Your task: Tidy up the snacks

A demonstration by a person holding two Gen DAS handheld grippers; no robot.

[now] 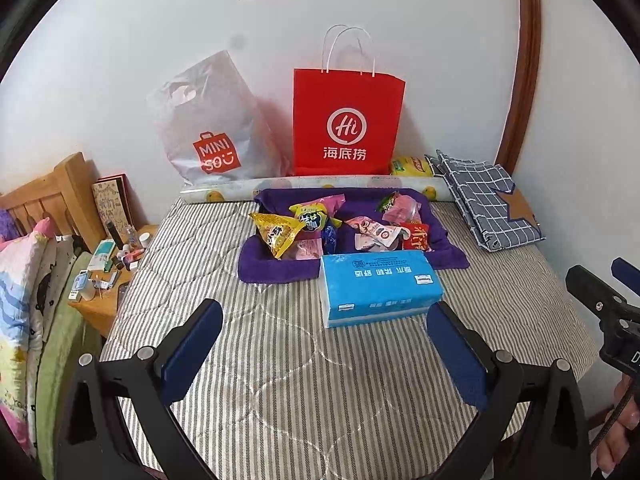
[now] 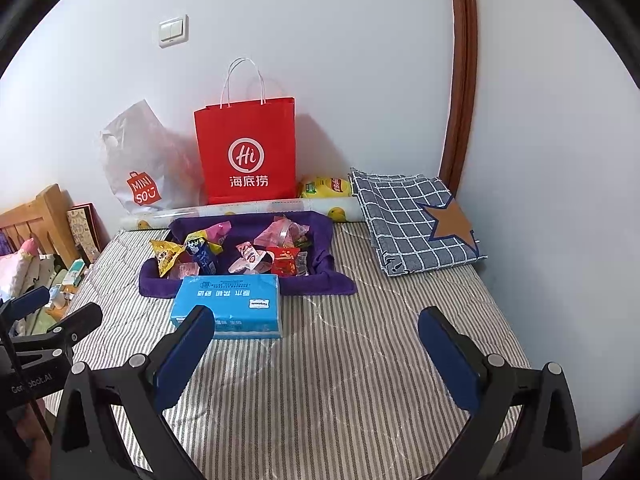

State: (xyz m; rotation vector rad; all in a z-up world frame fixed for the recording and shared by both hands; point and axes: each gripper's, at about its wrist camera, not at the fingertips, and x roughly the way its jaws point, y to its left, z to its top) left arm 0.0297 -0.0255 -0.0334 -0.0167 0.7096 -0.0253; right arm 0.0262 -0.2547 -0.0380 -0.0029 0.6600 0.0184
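Note:
Several snack packets lie on a purple towel (image 1: 276,270) (image 2: 320,284) on the striped bed: a yellow triangular packet (image 1: 278,234) (image 2: 165,256), a blue-yellow packet (image 1: 310,218) (image 2: 202,254), a pink-white one (image 1: 374,232) (image 2: 248,258) and a red one (image 1: 416,236) (image 2: 285,261). A blue tissue pack (image 1: 380,286) (image 2: 230,304) lies in front of the towel. My left gripper (image 1: 324,328) hangs open above the bed, short of the tissue pack. My right gripper (image 2: 316,336) is open too, to the right of the pack, nothing between its fingers.
A red paper bag (image 1: 346,120) (image 2: 248,152) and a grey plastic bag (image 1: 208,124) (image 2: 140,164) lean on the wall behind a paper roll (image 1: 224,192). Folded checked cloth (image 1: 484,200) (image 2: 412,220) lies at the right. A cluttered wooden nightstand (image 1: 104,280) stands left.

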